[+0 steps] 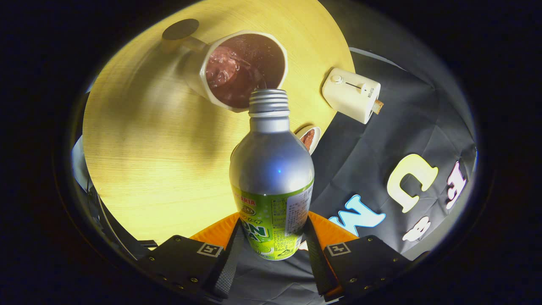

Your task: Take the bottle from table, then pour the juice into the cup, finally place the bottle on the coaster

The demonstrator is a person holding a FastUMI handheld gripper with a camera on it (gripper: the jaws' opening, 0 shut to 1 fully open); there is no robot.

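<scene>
Fingers of my gripper [271, 248] clamp both sides of the bottle [271, 178], capless neck pointing ahead. Just beyond its mouth I see the cup [243, 70] holding dark juice, the coaster [181, 29] behind it on the table [144, 148].

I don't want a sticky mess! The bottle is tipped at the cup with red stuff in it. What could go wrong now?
1. The bottle mouth sits right at the near rim of the cup, so juice might run down the outside onto the table.
2. The cup already holds dark red drink fairly high; more could overflow.
3. The gripper fingers press only on the bottle's lower end, so it might slip while tilted.
</scene>
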